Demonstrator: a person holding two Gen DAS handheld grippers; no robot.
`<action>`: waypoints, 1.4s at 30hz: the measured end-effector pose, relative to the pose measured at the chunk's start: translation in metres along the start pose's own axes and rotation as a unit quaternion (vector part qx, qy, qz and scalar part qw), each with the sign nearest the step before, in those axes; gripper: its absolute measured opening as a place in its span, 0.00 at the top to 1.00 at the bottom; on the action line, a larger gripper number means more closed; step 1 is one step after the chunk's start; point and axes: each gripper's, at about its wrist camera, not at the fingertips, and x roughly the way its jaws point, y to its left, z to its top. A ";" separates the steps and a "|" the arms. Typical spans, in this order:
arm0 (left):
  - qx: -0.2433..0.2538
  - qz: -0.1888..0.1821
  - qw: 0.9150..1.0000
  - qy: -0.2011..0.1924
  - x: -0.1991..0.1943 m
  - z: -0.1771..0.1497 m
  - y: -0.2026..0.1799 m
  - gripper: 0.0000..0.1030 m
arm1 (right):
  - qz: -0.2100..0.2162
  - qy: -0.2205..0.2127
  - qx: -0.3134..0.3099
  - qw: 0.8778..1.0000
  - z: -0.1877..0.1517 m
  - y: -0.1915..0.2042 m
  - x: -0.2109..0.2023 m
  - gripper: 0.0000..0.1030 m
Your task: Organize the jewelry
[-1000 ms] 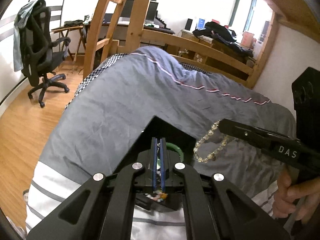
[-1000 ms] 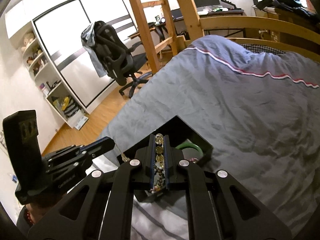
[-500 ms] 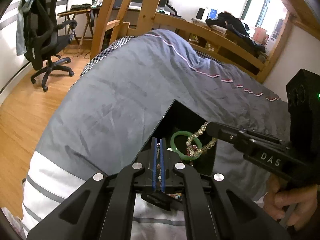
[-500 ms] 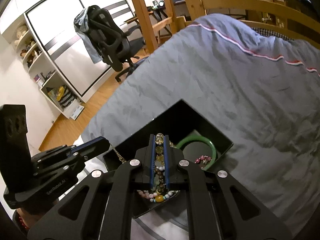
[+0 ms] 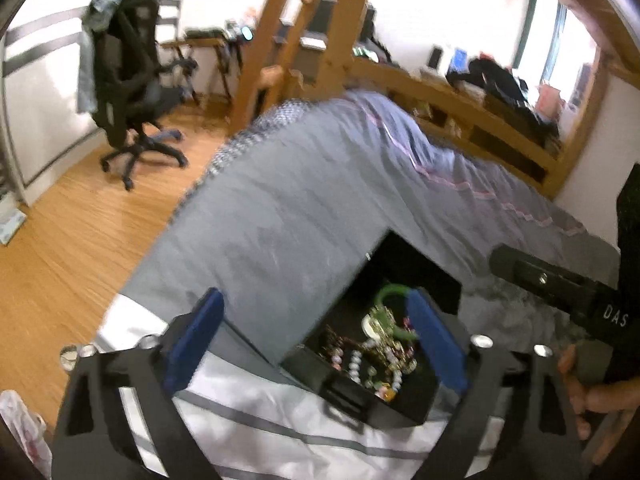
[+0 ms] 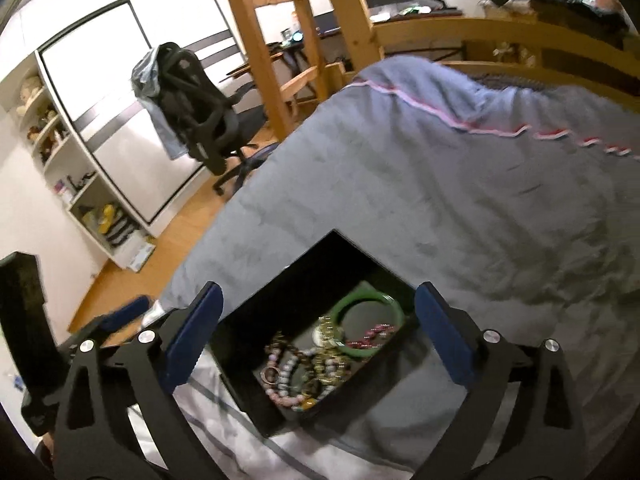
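Observation:
An open black jewelry box [image 6: 256,320] sits on the bed near its front edge; it also shows in the left wrist view [image 5: 400,408]. Inside lie a green bangle [image 6: 370,306], a gold bead chain [image 6: 328,332], a red bead strand [image 6: 372,334] and pale bead bracelets [image 6: 286,384]. My left gripper [image 5: 316,340] is open and empty just above the box's near-left side. My right gripper [image 6: 316,340] is open and empty above the box. The right gripper's body shows at the right of the left wrist view [image 5: 560,284].
The grey duvet [image 6: 440,184] covers the bed, with a white striped sheet [image 5: 256,412] at the front. A wooden bunk frame [image 6: 248,40] and ladder stand behind. A black office chair [image 6: 192,108] is on the wooden floor at left, by white shelves [image 6: 72,184].
Both grippers have opened. The gold bead chain that the right gripper held and the strand in the left gripper now lie in the box. Both views have moved in over the box.

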 end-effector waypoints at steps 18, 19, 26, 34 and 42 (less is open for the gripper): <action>0.085 0.044 0.995 -0.015 -0.048 -0.030 -0.021 0.06 | -0.072 -0.013 -0.070 0.995 -0.060 0.015 -0.079 0.04; 0.086 0.044 0.995 -0.012 -0.050 -0.031 -0.022 0.06 | -0.070 -0.013 -0.069 0.995 -0.063 0.014 -0.081 0.04; 0.118 0.056 0.991 -0.013 -0.063 -0.042 -0.040 0.06 | -0.077 -0.011 -0.077 0.994 -0.079 0.014 -0.096 0.04; 0.121 0.063 0.990 -0.018 -0.065 -0.043 -0.044 0.06 | -0.082 -0.013 -0.070 0.994 -0.082 0.006 -0.104 0.04; 0.124 0.062 0.990 -0.012 -0.061 -0.044 -0.045 0.06 | -0.084 -0.011 -0.080 0.993 -0.084 0.010 -0.103 0.04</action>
